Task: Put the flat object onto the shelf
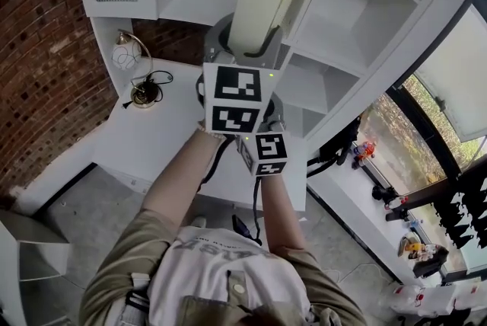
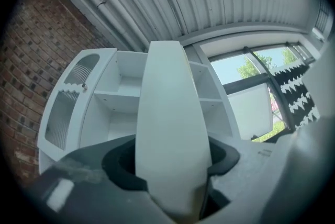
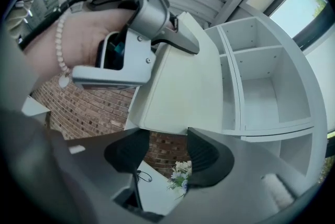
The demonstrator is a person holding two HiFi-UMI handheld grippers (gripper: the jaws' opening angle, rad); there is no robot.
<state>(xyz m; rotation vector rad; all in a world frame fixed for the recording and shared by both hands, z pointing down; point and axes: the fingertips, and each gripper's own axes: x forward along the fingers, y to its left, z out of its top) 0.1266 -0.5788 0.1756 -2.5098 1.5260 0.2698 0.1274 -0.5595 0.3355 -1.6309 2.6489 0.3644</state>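
Ahead, white shelf (image 1: 365, 4) and desk (image 1: 152, 142) meet brick wall (image 1: 38, 50) over seemingly concrete floor (image 1: 99, 225).

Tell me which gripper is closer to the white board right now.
Left. The left gripper is clamped on the board; the right gripper sits just below its lower edge with open jaws, nothing between them.

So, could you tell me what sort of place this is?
Likely an indoor room, perhaps a studio: a white shelf unit next to a brick wall, with a big window on its other side.
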